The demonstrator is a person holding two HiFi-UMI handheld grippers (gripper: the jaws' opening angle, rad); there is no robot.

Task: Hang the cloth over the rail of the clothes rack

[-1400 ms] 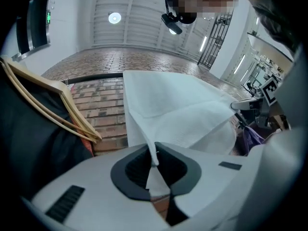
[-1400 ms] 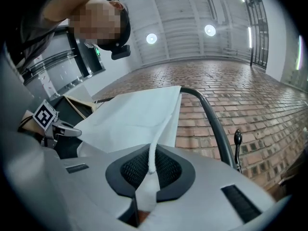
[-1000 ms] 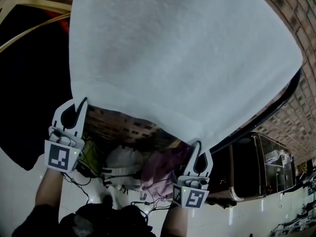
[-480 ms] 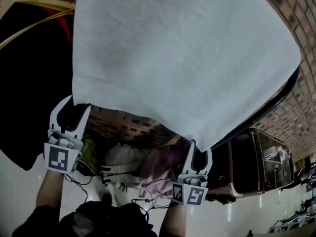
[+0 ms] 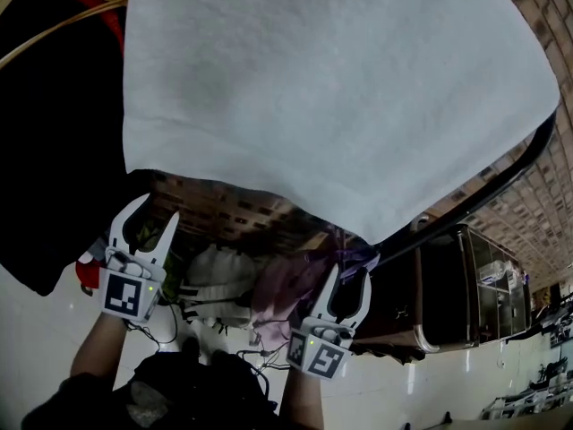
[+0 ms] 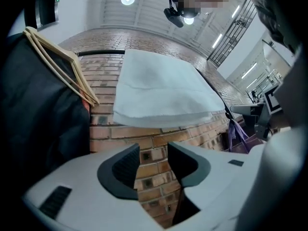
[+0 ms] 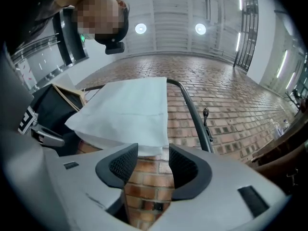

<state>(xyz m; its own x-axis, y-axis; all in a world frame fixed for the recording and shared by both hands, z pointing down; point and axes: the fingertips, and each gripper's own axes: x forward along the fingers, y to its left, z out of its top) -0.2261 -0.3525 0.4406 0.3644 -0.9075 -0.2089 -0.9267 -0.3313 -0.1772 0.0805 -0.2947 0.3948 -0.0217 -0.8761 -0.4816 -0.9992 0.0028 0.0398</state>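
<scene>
The white cloth [image 5: 331, 97] hangs draped over the black rail [image 5: 501, 182] of the clothes rack, its lower edge free. My left gripper [image 5: 154, 215] is open a little below the cloth's lower left corner, with nothing between its fingers. My right gripper [image 5: 351, 274] is just under the lower right corner; its jaws are opening and empty. In the left gripper view the cloth [image 6: 159, 95] is well beyond the open gripper [image 6: 153, 162]. In the right gripper view the cloth's corner [image 7: 125, 112] hangs just past the open gripper [image 7: 153, 162], beside the rail [image 7: 192, 114].
A black garment [image 5: 45, 150] on wooden hangers [image 5: 54, 25] hangs at the left, close to the cloth. Behind the rack is a brick wall [image 5: 224, 213]. Bags and a purple cloth [image 5: 286, 294] lie on the floor below. A glass-fronted cabinet [image 5: 483, 285] stands at the right.
Both grippers, shut on the cloth's lower corners a second ago, have opened, let go and dropped below the edge. The cloth now hangs free on the rail.
</scene>
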